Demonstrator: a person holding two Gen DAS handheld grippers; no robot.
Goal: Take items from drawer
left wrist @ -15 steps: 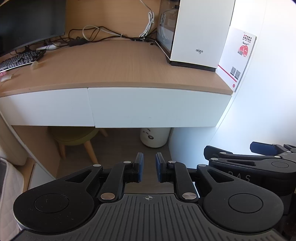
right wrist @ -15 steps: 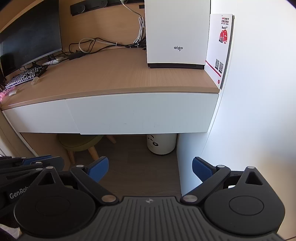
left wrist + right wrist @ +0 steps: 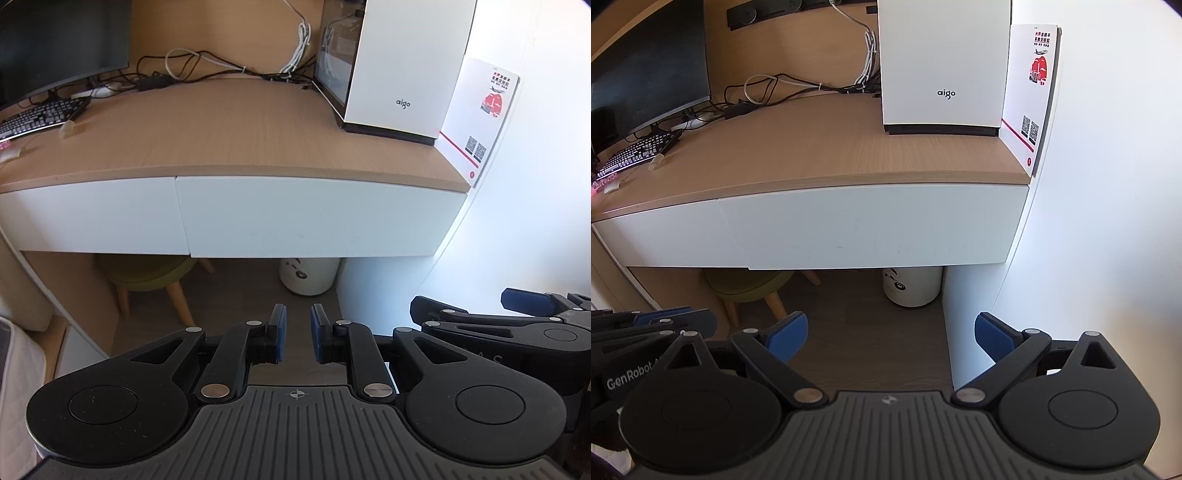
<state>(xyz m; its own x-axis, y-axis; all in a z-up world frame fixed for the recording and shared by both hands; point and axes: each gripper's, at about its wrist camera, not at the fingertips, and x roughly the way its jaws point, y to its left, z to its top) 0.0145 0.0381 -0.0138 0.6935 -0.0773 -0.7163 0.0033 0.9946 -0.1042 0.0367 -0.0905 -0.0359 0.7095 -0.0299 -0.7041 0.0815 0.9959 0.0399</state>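
Two white drawer fronts sit under the wooden desk top, both pushed in, so their contents are hidden. The wider right drawer [image 3: 317, 218] [image 3: 871, 229] faces both grippers; the left drawer [image 3: 92, 218] [image 3: 665, 236] is beside it. My left gripper [image 3: 298, 325] hangs below and in front of the right drawer, its blue pads a narrow gap apart with nothing between them. My right gripper [image 3: 890, 328] is wide open and empty, level with the left one and to its right. Neither gripper touches the drawers.
On the desk stand a white aigo case [image 3: 942, 66], a red-printed card [image 3: 1030, 92] against the white wall, a monitor [image 3: 55, 40], a keyboard [image 3: 40, 114] and cables [image 3: 192, 66]. Under the desk are a green stool [image 3: 147, 273] and a white bin [image 3: 308, 275].
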